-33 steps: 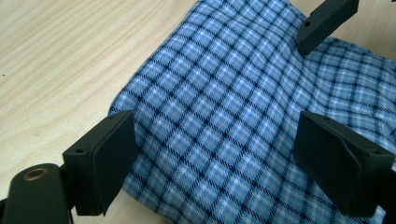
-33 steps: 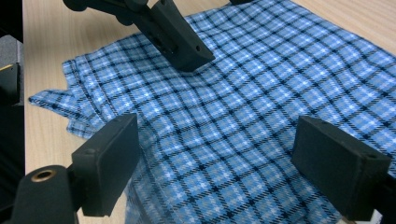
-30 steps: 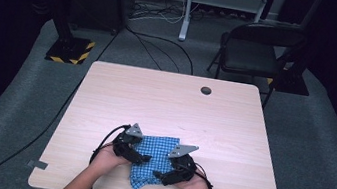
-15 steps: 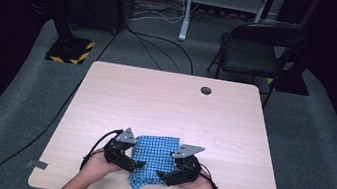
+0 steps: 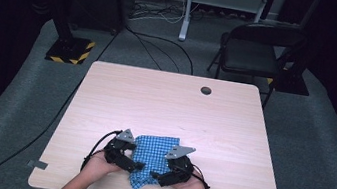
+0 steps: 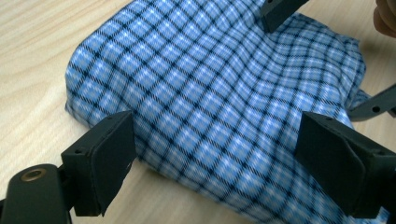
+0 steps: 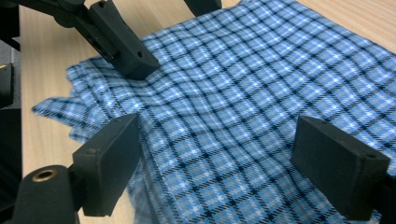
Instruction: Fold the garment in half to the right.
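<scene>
Lying near the front edge of the table (image 5: pixel 170 100), between the two hands, the blue checked cloth (image 5: pixel 153 159) is already folded into a small, thick packet. It looks light and very soft, so I judge it will bend and sag as soon as one side is lifted, and the layers can slide on each other over the smooth wood. It is not fragile, and a firm pinch will not harm it.

The left gripper (image 6: pixel 215 154) has its jaws spread wide, one on each side of the rounded folded edge, and it grasps nothing. The right gripper (image 7: pixel 217 158) is also released, with its jaws wide apart above the cloth on the other side. In the right gripper view, one jaw of the left gripper presses down on the cloth near a loose, ragged corner.

I think the best place to take hold is at an edge or a corner where all layers come together, so that none is left behind.

There is no container on the table; it has a small round hole (image 5: pixel 206 90) near its far edge.
</scene>
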A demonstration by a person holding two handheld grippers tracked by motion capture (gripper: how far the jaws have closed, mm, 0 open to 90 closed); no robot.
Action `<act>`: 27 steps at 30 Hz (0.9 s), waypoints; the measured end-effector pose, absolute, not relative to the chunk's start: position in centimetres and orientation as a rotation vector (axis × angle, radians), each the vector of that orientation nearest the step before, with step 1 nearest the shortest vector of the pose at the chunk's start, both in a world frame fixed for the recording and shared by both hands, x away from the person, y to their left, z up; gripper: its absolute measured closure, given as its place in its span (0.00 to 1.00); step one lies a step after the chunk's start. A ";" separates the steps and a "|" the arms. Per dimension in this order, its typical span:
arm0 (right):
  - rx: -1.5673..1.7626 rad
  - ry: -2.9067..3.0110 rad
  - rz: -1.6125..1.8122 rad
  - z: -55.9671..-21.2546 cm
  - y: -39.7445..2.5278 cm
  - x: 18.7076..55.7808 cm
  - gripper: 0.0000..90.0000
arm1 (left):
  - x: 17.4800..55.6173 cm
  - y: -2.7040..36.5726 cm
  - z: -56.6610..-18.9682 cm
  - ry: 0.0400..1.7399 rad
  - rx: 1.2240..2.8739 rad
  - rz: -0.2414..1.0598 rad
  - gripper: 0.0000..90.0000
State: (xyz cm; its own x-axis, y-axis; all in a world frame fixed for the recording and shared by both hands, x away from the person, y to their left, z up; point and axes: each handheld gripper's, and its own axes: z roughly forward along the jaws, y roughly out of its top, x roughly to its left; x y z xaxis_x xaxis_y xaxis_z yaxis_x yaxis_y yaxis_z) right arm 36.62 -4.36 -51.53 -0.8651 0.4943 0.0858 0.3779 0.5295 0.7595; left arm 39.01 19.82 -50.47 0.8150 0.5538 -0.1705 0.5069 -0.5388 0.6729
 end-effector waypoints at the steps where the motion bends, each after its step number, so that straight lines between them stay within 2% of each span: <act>1: 0.756 2.616 1.249 -51.6 -4.3 36.6 0.16 | 39.4 19.6 -50.6 0.774 2.253 0.082 0.13; 12: 0.818 2.580 1.242 -51.2 -4.7 36.7 0.16 | 41.1 18.6 -50.5 0.796 2.259 0.142 0.14; 19: 0.812 2.521 1.289 -48.9 -6.1 36.9 0.16 | 39.3 19.5 -48.7 0.755 2.230 0.203 0.14; 27: 0.879 2.493 1.304 -47.9 -6.3 39.1 0.16 | 37.1 19.0 -48.4 0.677 2.234 0.184 0.14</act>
State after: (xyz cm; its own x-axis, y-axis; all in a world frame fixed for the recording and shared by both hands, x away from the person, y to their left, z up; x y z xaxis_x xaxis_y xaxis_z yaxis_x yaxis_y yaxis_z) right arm 39.14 -6.29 -47.92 -0.8049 0.5851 0.0986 0.4146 0.4357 0.7990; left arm 37.10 19.00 -48.41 0.8476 0.5245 -0.0805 0.4119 -0.5547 0.7229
